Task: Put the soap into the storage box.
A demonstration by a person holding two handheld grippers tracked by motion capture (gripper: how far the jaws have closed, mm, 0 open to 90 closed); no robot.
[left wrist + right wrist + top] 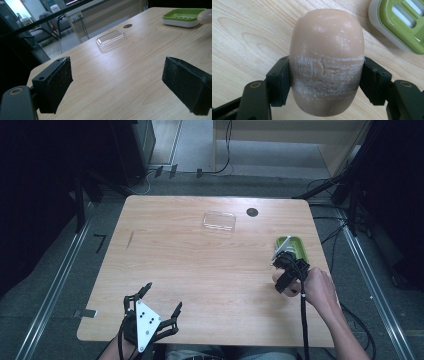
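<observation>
The bar of soap (pixel 326 62) is sitting squarely between the jaws of the right gripper (pixel 325 80), its rounded end sticking out past them and its scuffed, whitish middle band lying right where the pads are pressing. The jaws are clamping on the soap from both sides, and it is hanging just above the wood, close beside the green soap dish (pixel 402 22). From above, the right gripper (pixel 286 270) is hovering at the near edge of that dish (pixel 295 246), with the person's hand (pixel 316 287) coming in from the table's right side.

The left gripper (pixel 150 312) is resting low at the near edge of the table, its jaws standing wide apart with nothing between them.

The wooden table (pixel 190 265) is carrying a clear plastic lid (pixel 219 221) lying toward the far side, well apart from the dish, and a dark round hole (pixel 252 212) just beyond it. Around the table, grey floor, metal rails and loose cables are showing, and the room's edges are lying in shadow.
</observation>
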